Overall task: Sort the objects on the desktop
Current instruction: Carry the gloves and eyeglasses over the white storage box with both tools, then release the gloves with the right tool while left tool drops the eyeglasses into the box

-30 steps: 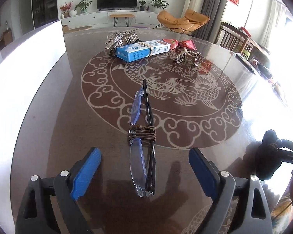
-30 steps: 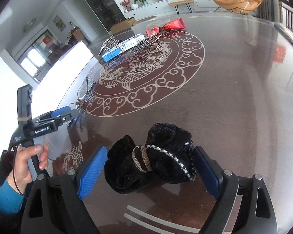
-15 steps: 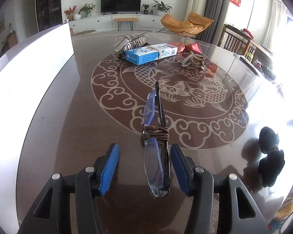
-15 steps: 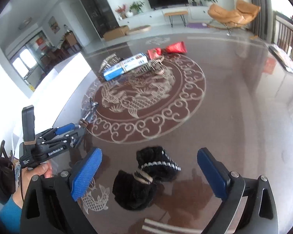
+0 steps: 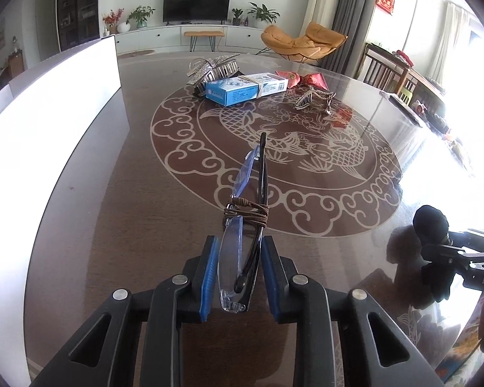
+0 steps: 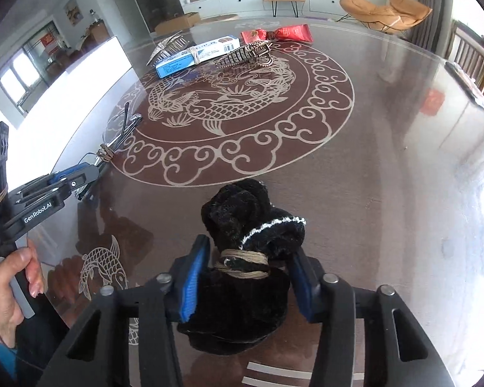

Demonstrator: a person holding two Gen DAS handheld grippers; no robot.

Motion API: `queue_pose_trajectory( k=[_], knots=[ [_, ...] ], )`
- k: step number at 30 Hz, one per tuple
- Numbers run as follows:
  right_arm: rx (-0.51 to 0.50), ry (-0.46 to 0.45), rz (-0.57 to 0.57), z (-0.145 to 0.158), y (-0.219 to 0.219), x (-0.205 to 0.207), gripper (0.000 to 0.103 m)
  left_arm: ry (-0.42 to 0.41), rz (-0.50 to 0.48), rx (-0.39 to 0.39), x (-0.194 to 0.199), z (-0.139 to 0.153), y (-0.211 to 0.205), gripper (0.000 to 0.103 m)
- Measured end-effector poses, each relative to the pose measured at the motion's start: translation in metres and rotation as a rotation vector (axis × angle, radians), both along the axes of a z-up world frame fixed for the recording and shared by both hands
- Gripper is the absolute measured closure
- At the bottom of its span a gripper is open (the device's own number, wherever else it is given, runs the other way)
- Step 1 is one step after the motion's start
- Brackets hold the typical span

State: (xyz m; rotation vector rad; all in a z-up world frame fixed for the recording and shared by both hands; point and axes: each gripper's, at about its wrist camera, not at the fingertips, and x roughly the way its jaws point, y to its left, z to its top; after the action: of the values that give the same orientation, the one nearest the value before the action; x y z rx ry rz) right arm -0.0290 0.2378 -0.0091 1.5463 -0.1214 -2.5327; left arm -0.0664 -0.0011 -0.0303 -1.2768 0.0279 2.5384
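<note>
Folded glasses [image 5: 245, 225] tied with brown cord lie on the dark patterned table [image 5: 113, 209]. My left gripper [image 5: 238, 274] is shut on their near end, both blue pads pressing the lens and temple. The same glasses [image 6: 113, 148] and left gripper [image 6: 77, 177] show at the left of the right wrist view. A black fuzzy bundle [image 6: 251, 219] bound with tan string sits between the fingers of my right gripper [image 6: 247, 283]. Its jaws are closing, and the pads touch the fabric on both sides. The bundle [image 5: 430, 222] also appears at the right of the left wrist view.
Far across the table lie a blue box [image 5: 245, 88], a silver hair clip [image 5: 213, 64], red packets [image 5: 303, 79] and a metal clip [image 5: 313, 96]. A white board [image 5: 48, 103] lines the left side. A person's hand [image 6: 13, 283] grips the left handle.
The left jaws closed from wide open onto the glasses. The right gripper moved forward over the black bundle and its jaws narrowed around it.
</note>
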Motion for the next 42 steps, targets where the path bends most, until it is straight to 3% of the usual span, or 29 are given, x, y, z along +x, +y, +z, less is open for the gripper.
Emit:
queue_pose_trajectory(
  k=[2, 3, 4, 6, 8, 9, 10, 14, 20, 23, 25, 28, 31, 34, 35, 36, 37, 40, 42],
  knots=[
    [-0.001, 0.003, 0.007, 0.002, 0.003, 0.003, 0.059, 0.005, -0.028, -0.018, -0.003, 0.000, 0.009, 0.057],
    [-0.006, 0.006, 0.011, 0.003, 0.005, 0.005, 0.059, 0.005, -0.035, -0.034, -0.005, 0.000, 0.015, 0.036],
    [-0.013, 0.005, 0.015, 0.004, 0.007, 0.006, 0.059, 0.015, -0.038, -0.055, -0.008, 0.000, 0.021, 0.021],
    [-0.017, -0.013, 0.026, 0.002, 0.007, 0.007, 0.059, 0.026, -0.069, -0.086, -0.012, 0.000, 0.033, 0.021],
    [-0.012, -0.013, 0.039, 0.001, 0.006, 0.008, 0.059, 0.035, -0.075, -0.124, -0.017, -0.003, 0.041, 0.041],
    [-0.001, -0.013, 0.048, 0.001, 0.005, 0.008, 0.059, 0.037, -0.080, -0.104, -0.018, -0.001, 0.040, 0.067],
    [0.000, -0.010, 0.052, 0.002, 0.004, 0.009, 0.060, 0.027, -0.065, -0.090, -0.020, 0.000, 0.037, 0.075],
    [-0.033, 0.020, 0.078, 0.023, 0.002, 0.009, 0.063, 0.033, 0.001, 0.037, -0.007, 0.016, 0.003, 0.076],
    [-0.081, 0.138, 0.220, 0.085, -0.053, -0.016, 0.063, 0.179, 0.161, 0.216, 0.044, 0.097, -0.090, 0.075],
    [-0.127, 0.204, 0.338, 0.119, -0.118, -0.037, 0.063, 0.241, 0.262, 0.196, 0.060, 0.132, -0.151, 0.075],
    [-0.164, 0.250, 0.434, 0.140, -0.175, -0.048, 0.063, 0.250, 0.345, 0.135, 0.061, 0.141, -0.196, 0.075],
    [-0.224, 0.275, 0.592, 0.158, -0.268, -0.059, 0.063, 0.187, 0.459, 0.109, 0.054, 0.134, -0.261, 0.075],
    [-0.284, 0.213, 0.722, 0.152, -0.352, -0.066, 0.063, 0.112, 0.532, 0.064, 0.039, 0.116, -0.307, 0.075],
    [-0.297, 0.142, 0.791, 0.130, -0.410, -0.070, 0.060, 0.041, 0.601, 0.010, 0.030, 0.098, -0.330, 0.072],
    [-0.278, 0.110, 0.803, 0.120, -0.425, -0.071, 0.051, 0.011, 0.620, -0.016, 0.026, 0.090, -0.333, 0.071],
    [-0.252, 0.074, 0.813, 0.109, -0.437, -0.073, 0.035, -0.015, 0.631, -0.039, 0.024, 0.083, -0.334, 0.065],
    [-0.230, 0.053, 0.815, 0.100, -0.444, -0.074, 0.029, -0.025, 0.638, -0.056, 0.024, 0.079, -0.333, 0.052],
    [-0.226, 0.104, 0.791, 0.096, -0.432, -0.072, 0.020, 0.036, 0.654, -0.107, 0.035, 0.081, -0.318, 0.025],
    [-0.246, 0.140, 0.759, 0.098, -0.410, -0.073, 0.011, 0.079, 0.651, -0.145, 0.040, 0.087, -0.308, 0.018]
  ],
)
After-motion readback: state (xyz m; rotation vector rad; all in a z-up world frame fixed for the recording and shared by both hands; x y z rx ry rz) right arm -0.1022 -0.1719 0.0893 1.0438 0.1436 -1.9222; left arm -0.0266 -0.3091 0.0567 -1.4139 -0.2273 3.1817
